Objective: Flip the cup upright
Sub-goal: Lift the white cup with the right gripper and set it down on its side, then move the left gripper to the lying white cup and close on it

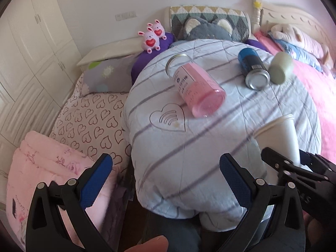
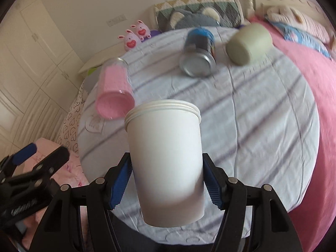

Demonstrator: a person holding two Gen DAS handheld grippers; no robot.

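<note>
My right gripper [image 2: 167, 166] is shut on a stack of white paper cups [image 2: 166, 157], held rim up and a little tilted above the near edge of the striped cloth-covered table [image 2: 262, 126]. The cups also show at the right of the left wrist view [image 1: 281, 138], with the right gripper [image 1: 294, 163] around them. My left gripper [image 1: 166, 168] is open and empty, low at the table's near left edge. A pink cup [image 1: 197, 86] lies on its side near the table's middle; it also shows in the right wrist view [image 2: 115, 92].
A blue can [image 1: 253, 68] and a grey-green cup [image 1: 280, 68] lie on their sides at the table's far right. Beds with pillows and plush toys [image 1: 152, 35] surround the table. A pink folded quilt [image 1: 42, 168] lies at the lower left. White wardrobes [image 1: 31, 52] stand at the left.
</note>
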